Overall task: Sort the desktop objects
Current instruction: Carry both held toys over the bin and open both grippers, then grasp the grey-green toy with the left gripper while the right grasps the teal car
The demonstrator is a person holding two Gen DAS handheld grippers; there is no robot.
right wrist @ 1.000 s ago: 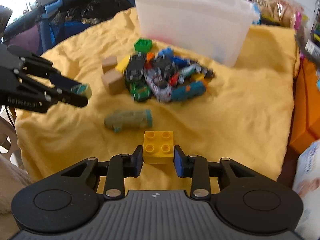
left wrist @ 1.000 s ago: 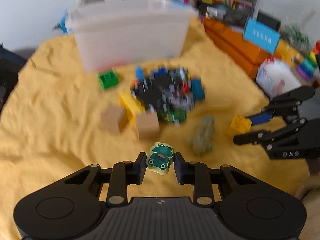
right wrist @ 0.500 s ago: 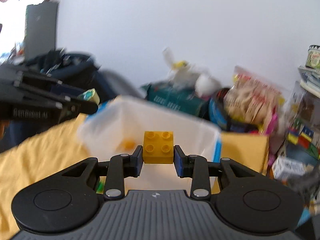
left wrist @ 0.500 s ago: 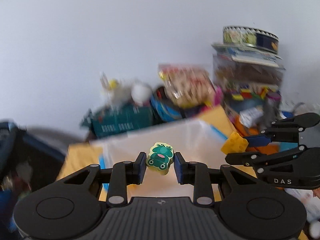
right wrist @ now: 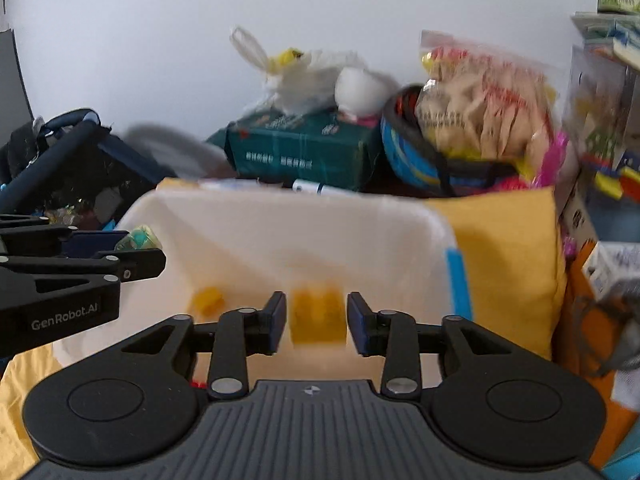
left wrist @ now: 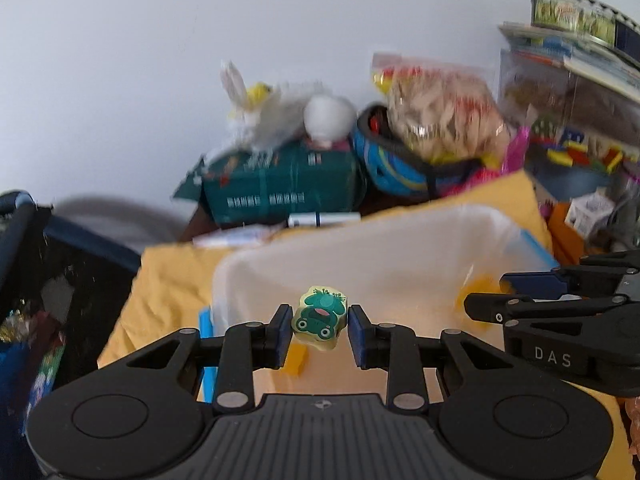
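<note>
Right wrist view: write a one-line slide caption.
Open hand-held gripper releasing a yellow brick over the clear bin.

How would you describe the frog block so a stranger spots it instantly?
Find the translucent white bin on the yellow cloth. Over its near edge, within the left gripper, is a small pale-yellow block. Its green cartoon frog distinguishes it from the plain yellow piece below.

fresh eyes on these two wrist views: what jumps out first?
The frog eraser sits between the left gripper fingers, which stand slightly apart from it, above the translucent bin. In the right wrist view, a blurred yellow brick hangs between the right gripper fingers with gaps on both sides, apparently dropping into the bin. Behind it, clutter lines the wall: a green box and a snack bag.
</note>
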